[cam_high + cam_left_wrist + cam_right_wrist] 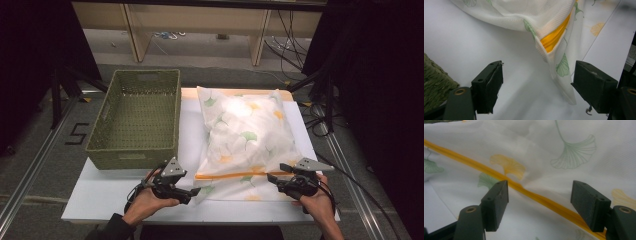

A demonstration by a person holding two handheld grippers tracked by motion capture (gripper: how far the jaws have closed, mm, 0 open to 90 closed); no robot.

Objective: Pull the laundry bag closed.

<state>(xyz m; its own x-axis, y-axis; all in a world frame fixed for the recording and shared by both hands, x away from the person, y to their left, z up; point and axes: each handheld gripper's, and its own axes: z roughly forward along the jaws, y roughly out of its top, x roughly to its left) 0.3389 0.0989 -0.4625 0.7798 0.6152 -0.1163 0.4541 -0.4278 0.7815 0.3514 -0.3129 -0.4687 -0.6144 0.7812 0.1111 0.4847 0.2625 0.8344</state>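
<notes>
A white pillow (245,135) printed with green and yellow ginkgo leaves lies on the white table (115,195), with an orange zipper band (235,175) across its near end. My left gripper (196,191) is at the pillow's near left corner, open; the cover's corner (560,67) and orange zipper end (555,40) hang between the jaws without being pressed. My right gripper (271,178) stands open at the near right side of the pillow. In the right gripper view the orange zipper (536,195) runs across the fabric between the spread jaws.
A green woven basket (137,117) stands on the table's left side, close to the pillow; its edge (436,77) sits beside the left jaw. Wooden shelf legs and cables stand on the floor beyond the table.
</notes>
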